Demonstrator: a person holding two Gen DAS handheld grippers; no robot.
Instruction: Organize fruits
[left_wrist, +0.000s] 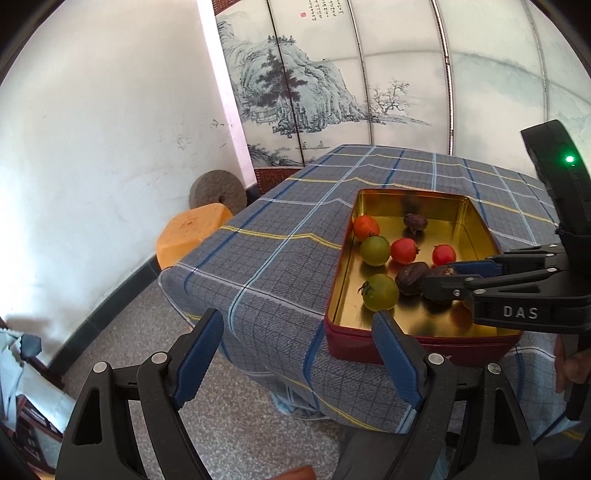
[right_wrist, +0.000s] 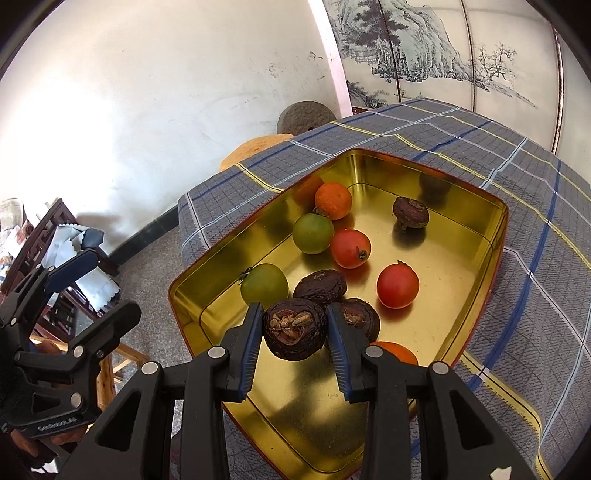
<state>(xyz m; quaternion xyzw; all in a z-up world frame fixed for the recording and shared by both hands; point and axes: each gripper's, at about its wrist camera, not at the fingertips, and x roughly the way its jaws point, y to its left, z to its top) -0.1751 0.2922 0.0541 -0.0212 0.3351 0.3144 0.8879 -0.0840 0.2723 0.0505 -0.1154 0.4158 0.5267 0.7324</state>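
Right gripper (right_wrist: 291, 332) around dark fruit (right_wrist: 293, 328)

White plaster wall (left_wrist: 103, 147); ink-landscape screen (left_wrist: 332, 92) behind; speckled floor (left_wrist: 147, 332); orange stool (left_wrist: 192, 236); millstone (left_wrist: 218, 194) against the wall.

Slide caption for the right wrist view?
Right tool grips a dark wrinkled fruit inside the gold tin.

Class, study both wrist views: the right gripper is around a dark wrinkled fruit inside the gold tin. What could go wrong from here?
1. The dark fruit in the right gripper touches two similar fruits; lifting may nudge them.
2. It looks cracked on top; squeezing might crush it.
3. The tin sits near the table edge and could shift.
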